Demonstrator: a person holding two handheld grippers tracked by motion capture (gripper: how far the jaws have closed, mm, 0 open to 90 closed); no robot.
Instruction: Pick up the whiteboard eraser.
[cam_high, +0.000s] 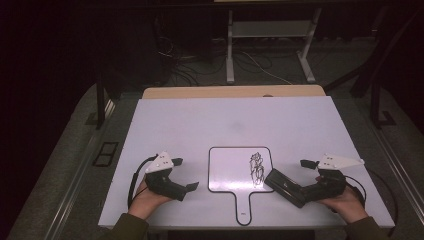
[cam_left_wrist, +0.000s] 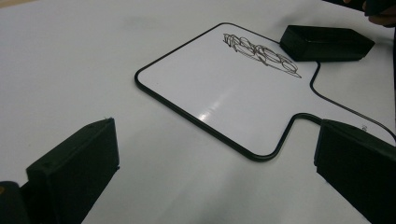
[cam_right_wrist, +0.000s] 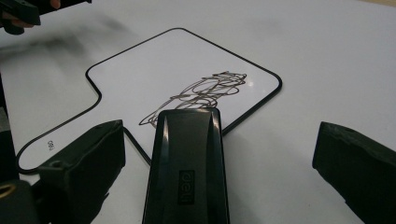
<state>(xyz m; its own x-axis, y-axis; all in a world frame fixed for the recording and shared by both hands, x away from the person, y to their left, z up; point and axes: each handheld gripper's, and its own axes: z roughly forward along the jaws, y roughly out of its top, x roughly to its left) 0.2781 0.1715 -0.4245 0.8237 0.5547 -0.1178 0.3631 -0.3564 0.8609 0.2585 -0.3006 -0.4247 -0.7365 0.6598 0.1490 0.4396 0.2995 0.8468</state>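
Both grippers are resting on the table (cam_high: 170, 120), jaws spread wide. Right gripper (cam_high: 291, 178) is straddling the eraser (cam_right_wrist: 187, 163), unclenched; eraser is overlapping the scribbled board (cam_high: 232, 170). Left gripper (cam_high: 184, 174) is holding nothing.

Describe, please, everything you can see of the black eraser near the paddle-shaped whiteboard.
The eraser is a long, black, glossy block that looks like plastic, with rounded edges, two raised ridges running along its top and a small embossed logo. It lies flat, its far end resting over the edge of the whiteboard, just at the end of the black scribble, the rest on the white table. It sits between the right gripper's open jaws, which flank it without visibly touching.
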